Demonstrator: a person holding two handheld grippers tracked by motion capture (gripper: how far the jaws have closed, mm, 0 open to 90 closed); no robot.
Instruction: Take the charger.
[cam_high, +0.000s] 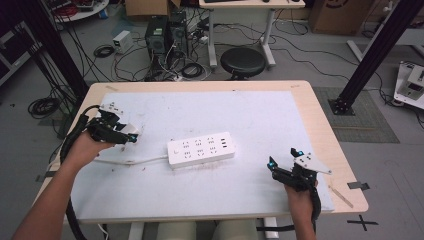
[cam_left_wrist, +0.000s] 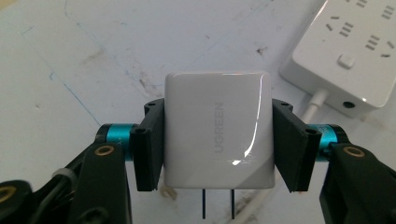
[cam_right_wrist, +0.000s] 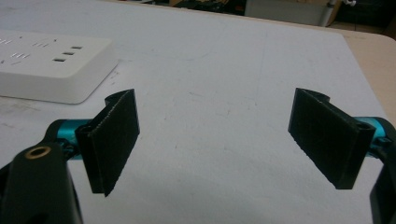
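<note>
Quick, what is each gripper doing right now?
Left gripper: closed on the white charger, prongs pointing down.
Right gripper: open, holding nothing.

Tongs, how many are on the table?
2: the left tongs near the table's left edge, clamping a white charger; the right tongs open at the lower right.
</note>
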